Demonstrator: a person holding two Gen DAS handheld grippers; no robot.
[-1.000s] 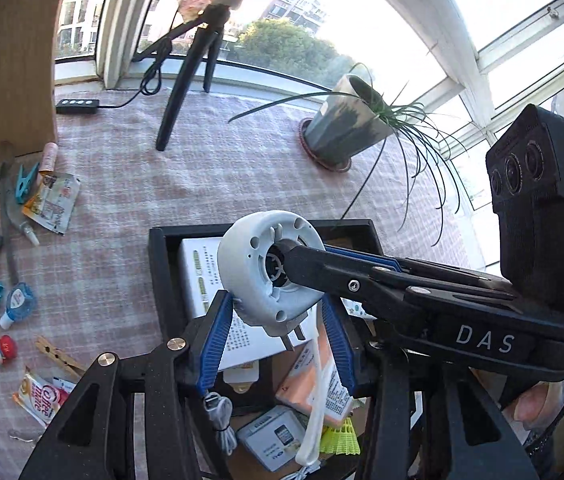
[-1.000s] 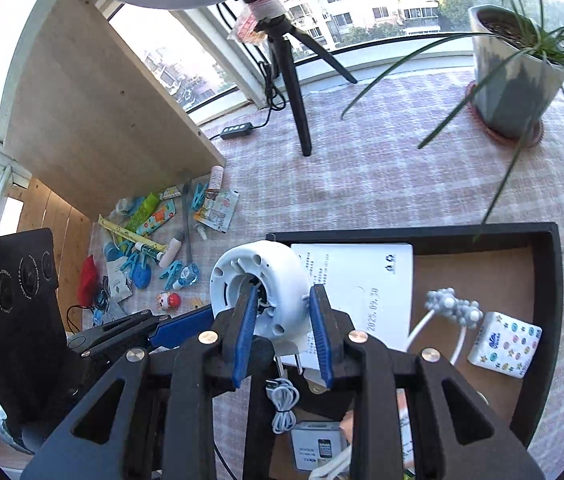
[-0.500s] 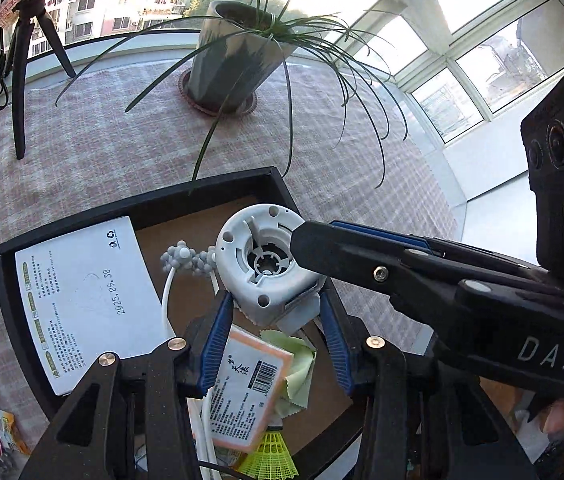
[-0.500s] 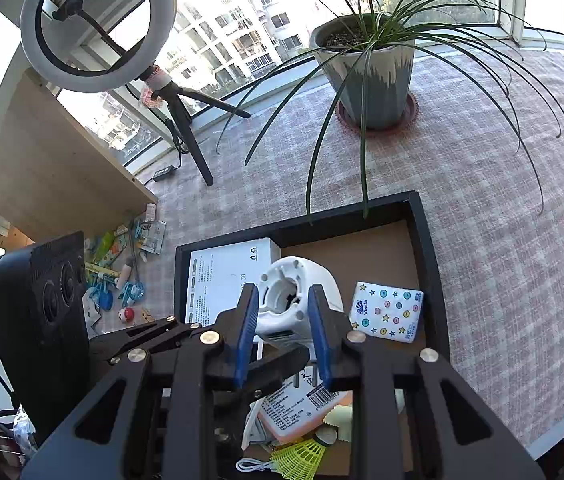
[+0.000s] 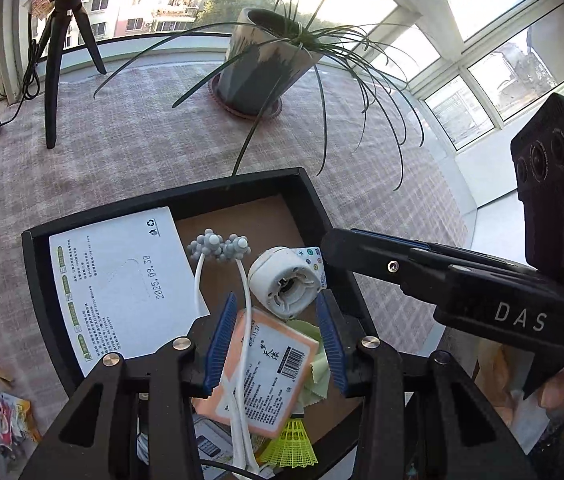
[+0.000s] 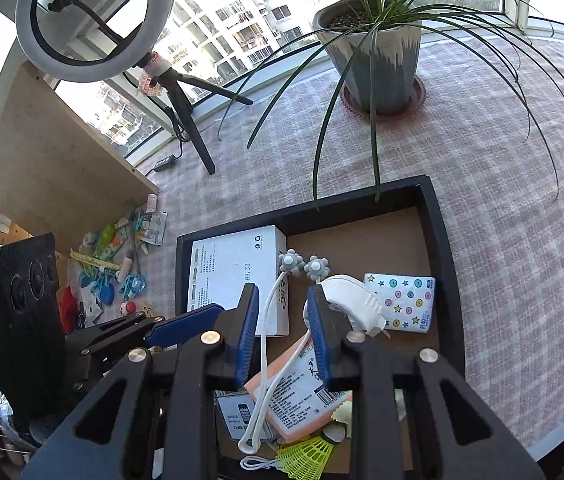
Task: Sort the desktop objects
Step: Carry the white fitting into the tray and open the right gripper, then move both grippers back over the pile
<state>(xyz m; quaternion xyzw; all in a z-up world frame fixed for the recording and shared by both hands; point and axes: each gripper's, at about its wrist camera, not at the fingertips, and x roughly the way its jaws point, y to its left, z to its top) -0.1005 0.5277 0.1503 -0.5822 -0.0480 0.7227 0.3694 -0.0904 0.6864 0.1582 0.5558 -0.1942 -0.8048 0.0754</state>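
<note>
Jaws, left gripper (image 5: 278, 340): closing, nothing pressed between them; white round device (image 5: 285, 282) lies just ahead, clear of the pads.
Jaws, right gripper (image 6: 283, 334): narrow gap, empty; one pad beside the device.
White round device: one, in the black tray (image 6: 439, 240), toward its right edge, touching one star-printed packet (image 6: 403, 302).
White box (image 5: 122, 280): one, at the tray's left edge.
Shuttlecock (image 5: 291, 446): one, at the near edge.
Potted plant (image 6: 373, 52): one, on the bench beyond the tray.
</note>
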